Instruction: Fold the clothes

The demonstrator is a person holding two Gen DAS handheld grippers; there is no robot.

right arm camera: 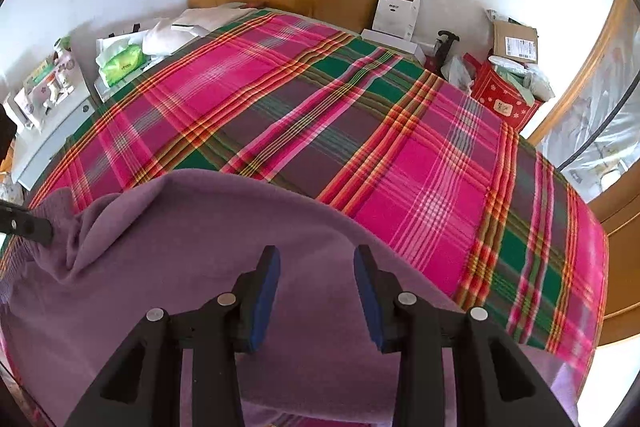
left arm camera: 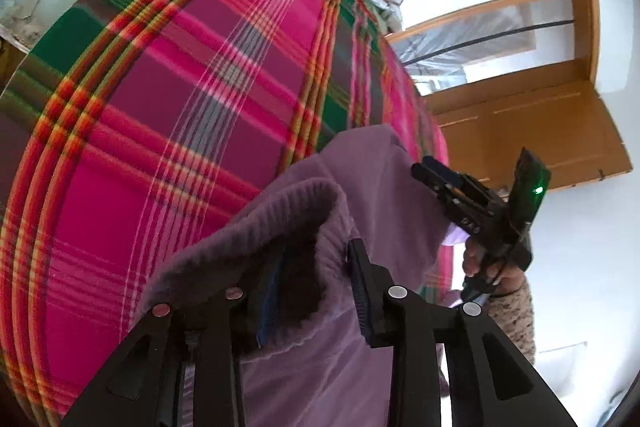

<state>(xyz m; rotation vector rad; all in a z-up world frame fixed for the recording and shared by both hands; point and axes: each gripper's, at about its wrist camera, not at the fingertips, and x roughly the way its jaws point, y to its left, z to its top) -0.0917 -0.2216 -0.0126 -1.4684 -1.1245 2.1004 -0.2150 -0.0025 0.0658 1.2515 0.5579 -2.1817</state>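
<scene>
Fleece fills the near field of both wrist views: the purple garment [right arm camera: 192, 247] lies at the near edge of the bed [right arm camera: 360, 131], its ribbed hem bunched between the fingers of the left gripper [left arm camera: 304, 291], which hide whether the cloth is truly pinched, while the right gripper [right arm camera: 316, 291] hovers over it with jaws wide and nothing between them. Beyond the plaid bedspread an open white box [right arm camera: 396, 11] and a cardboard box [right arm camera: 514, 43] stand by the wall, their contents out of sight, beside a red bag [right arm camera: 504, 103] stuffed with pale packets too small to identify.
</scene>
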